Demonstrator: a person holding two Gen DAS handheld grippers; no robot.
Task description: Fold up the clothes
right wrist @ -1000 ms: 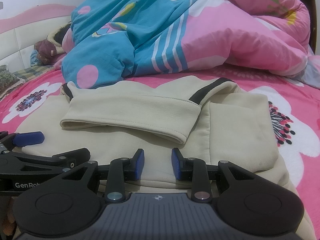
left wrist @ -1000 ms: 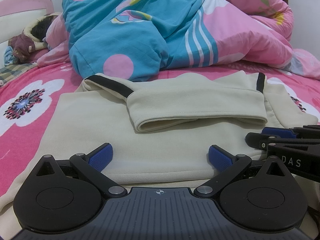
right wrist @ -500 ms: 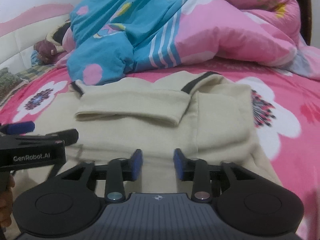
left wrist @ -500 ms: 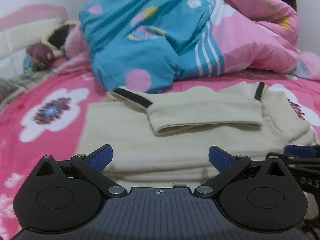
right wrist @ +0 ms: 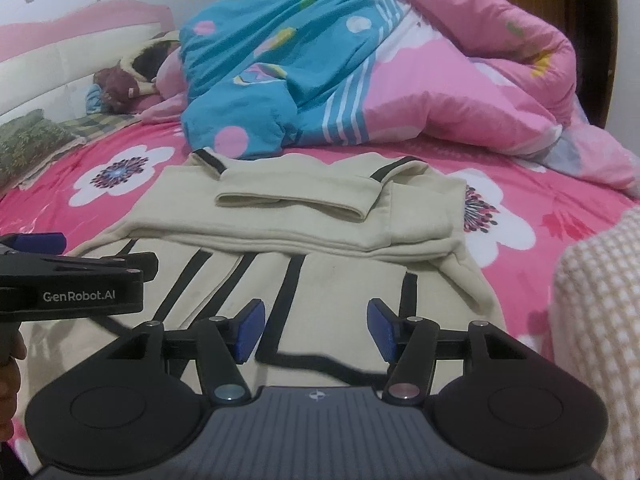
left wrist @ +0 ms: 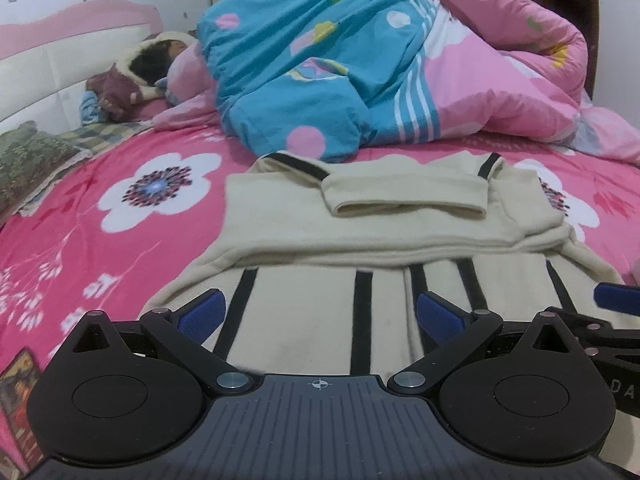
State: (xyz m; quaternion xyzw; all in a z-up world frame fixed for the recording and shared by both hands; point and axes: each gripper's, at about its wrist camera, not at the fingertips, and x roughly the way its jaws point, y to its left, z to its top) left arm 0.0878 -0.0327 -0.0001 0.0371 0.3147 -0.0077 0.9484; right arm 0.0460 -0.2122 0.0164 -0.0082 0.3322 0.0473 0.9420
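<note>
A cream garment lies flat on the pink flowered bedsheet. Its far half is folded over, with a sleeve laid across it. The near half shows black stripes. My left gripper hovers open above the striped part, nothing between its blue pads. My right gripper is beside it, jaws opening, and nothing is held between its pads. Each gripper shows at the edge of the other's view: the right gripper and the left gripper.
A bundled blue and pink quilt rises behind the garment. A person's head rests near the headboard at the far left, beside a patterned pillow. A peach waffle-textured cloth sits at the right.
Both grippers have pulled back and up from the garment, bringing its striped near half into view. The right gripper's jaws have spread wider.
</note>
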